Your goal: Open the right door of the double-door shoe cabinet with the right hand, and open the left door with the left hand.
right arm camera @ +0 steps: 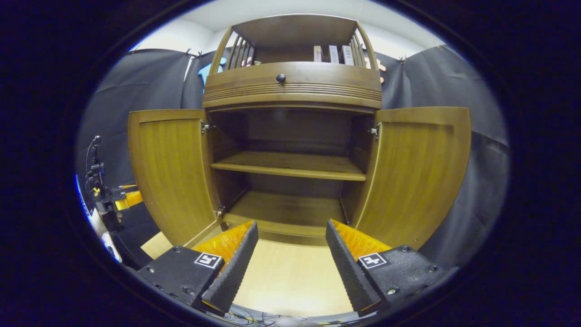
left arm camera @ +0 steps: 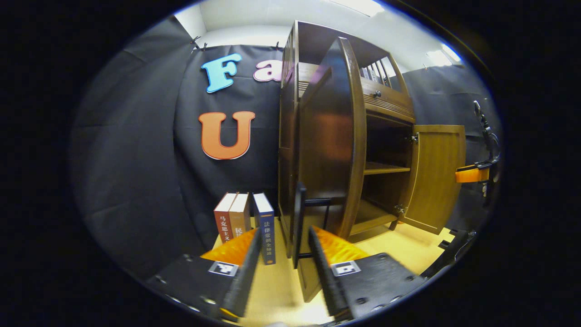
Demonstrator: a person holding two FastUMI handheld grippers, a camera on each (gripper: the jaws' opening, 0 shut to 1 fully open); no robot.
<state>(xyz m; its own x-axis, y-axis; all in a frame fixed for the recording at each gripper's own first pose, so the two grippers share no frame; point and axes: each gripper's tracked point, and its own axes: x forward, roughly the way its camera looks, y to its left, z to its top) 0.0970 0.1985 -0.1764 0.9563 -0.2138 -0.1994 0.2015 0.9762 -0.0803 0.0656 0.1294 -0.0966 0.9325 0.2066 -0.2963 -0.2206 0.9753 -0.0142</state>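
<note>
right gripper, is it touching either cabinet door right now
Apart. The right gripper view shows the right gripper open before the cabinet, bare floor between its fingers, with the left door and right door swung out to either side.

Left tongs (left arm camera: 281, 236) and right tongs (right arm camera: 290, 229) both gape, gripping nothing.

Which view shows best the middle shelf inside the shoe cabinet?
The right gripper view: it faces the open cabinet, so the whole middle shelf shows between both doors. The left gripper view shows one end of it, beside the left door.
</note>
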